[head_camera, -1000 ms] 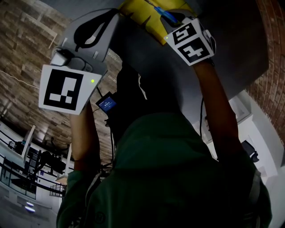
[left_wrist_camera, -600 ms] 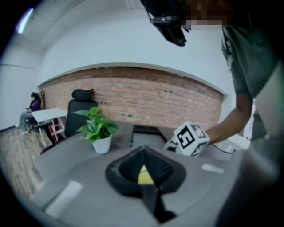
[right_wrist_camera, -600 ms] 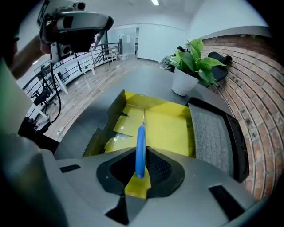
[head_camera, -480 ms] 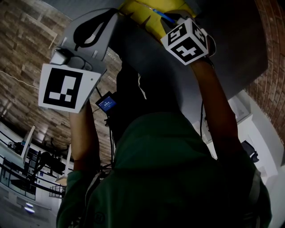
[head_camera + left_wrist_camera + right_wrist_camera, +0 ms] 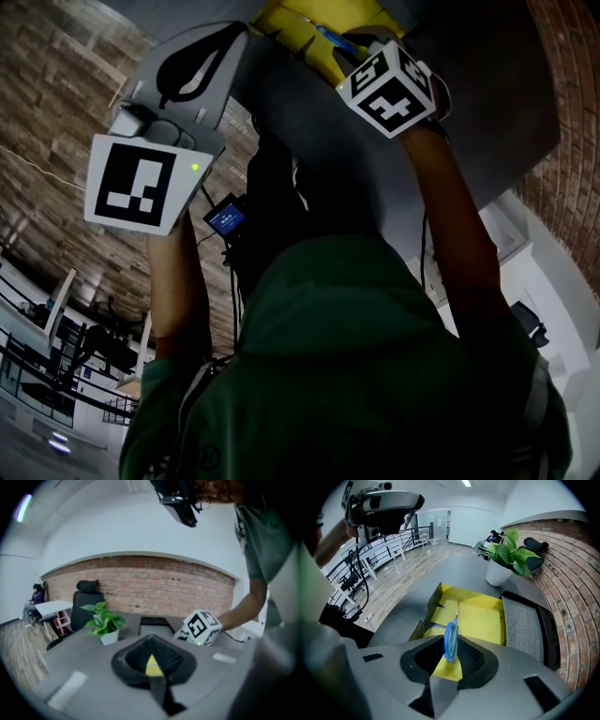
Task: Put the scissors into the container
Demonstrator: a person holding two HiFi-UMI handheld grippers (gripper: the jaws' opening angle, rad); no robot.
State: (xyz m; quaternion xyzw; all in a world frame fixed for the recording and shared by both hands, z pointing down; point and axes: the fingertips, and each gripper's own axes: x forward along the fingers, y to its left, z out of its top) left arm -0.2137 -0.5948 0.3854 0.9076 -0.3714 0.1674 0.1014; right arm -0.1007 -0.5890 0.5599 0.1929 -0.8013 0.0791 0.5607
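Rotated slightly, right hand-held gripper (image 5: 451,652) pinches scissors (image 5: 450,634) by blue handle above container (image 5: 480,620).

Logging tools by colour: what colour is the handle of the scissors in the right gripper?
Blue; the scissors show best in the right gripper view.

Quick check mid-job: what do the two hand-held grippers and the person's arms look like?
Both the left hand-held gripper and right hand-held gripper are grey moulded shells with black pads inside. Each carries a white cube with black square markers; the left cube shows a green light. The person wears a dark green top.
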